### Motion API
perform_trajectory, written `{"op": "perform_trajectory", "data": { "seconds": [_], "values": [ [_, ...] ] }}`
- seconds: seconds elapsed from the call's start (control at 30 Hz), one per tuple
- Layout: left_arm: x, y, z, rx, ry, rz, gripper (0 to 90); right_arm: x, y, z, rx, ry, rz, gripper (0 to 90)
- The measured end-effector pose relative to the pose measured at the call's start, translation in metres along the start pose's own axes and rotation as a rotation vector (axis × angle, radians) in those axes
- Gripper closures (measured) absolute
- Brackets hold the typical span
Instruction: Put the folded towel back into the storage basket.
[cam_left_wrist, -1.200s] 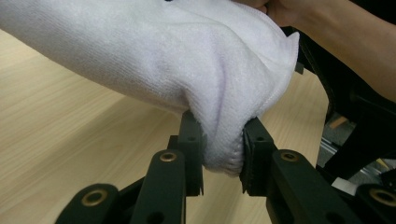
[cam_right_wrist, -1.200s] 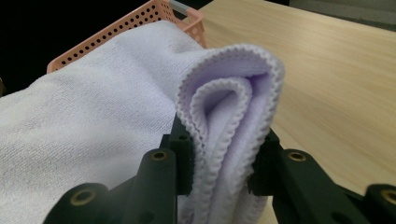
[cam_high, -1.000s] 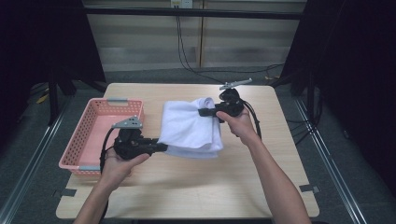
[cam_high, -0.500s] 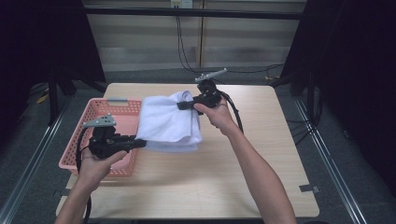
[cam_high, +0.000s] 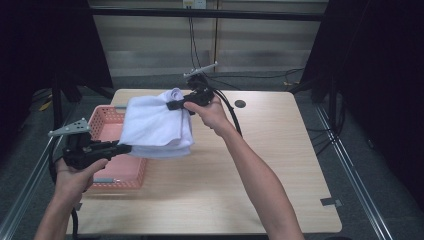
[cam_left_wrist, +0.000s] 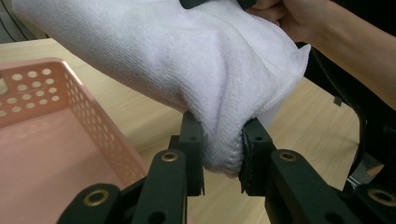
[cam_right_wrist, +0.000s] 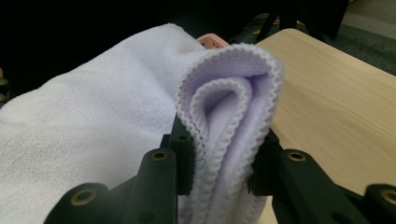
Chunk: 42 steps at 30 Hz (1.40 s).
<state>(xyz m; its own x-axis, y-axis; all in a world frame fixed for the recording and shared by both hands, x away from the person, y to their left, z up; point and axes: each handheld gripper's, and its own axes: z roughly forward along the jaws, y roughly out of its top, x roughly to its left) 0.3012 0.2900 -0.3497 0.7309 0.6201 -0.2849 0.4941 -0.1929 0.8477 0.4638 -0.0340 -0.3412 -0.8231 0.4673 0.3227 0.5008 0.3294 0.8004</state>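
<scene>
No text, label, brand or number can be read anywhere. The white towel (cam_high: 157, 125) carries no legible tag. The pink basket (cam_high: 107, 122) is unmarked.

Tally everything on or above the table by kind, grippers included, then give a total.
Folded white towel: 1
Pink basket: 1
Left gripper, clamped on the towel: 1
Right gripper, clamped on the towel: 1
Total: 4

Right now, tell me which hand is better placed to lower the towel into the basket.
Left. The left gripper holds the towel right beside the pink basket; the right gripper sits farther off.
</scene>
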Motion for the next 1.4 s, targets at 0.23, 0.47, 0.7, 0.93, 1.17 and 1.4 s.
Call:
{"op": "perform_trajectory", "data": {
  "seconds": [0.23, 0.47, 0.7, 0.93, 1.17, 1.4],
  "values": [
    [0.009, -0.006, -0.013, -0.009, 0.019, -0.019, 75.1, 0.007, 0.008, 0.018, 0.017, 0.008, 0.005, 69.3],
    [0.019, -0.010, -0.025, -0.022, 0.036, -0.040, 75.1, 0.012, 0.014, 0.035, 0.024, 0.016, 0.006, 69.4],
    [0.031, -0.013, -0.040, -0.053, 0.074, -0.065, 75.4, 0.019, 0.021, 0.049, 0.027, 0.015, 0.015, 69.7],
    [0.040, -0.019, -0.054, -0.065, 0.092, -0.090, 75.4, 0.026, 0.026, 0.067, 0.046, 0.008, 0.009, 70.0],
    [0.054, -0.030, -0.066, -0.072, 0.126, -0.126, 75.5, 0.034, 0.032, 0.090, 0.044, 0.005, 0.021, 70.3],
    [0.070, -0.039, -0.084, -0.075, 0.160, -0.161, 75.6, 0.046, 0.036, 0.116, 0.061, -0.003, 0.017, 70.4]
  ]
}}
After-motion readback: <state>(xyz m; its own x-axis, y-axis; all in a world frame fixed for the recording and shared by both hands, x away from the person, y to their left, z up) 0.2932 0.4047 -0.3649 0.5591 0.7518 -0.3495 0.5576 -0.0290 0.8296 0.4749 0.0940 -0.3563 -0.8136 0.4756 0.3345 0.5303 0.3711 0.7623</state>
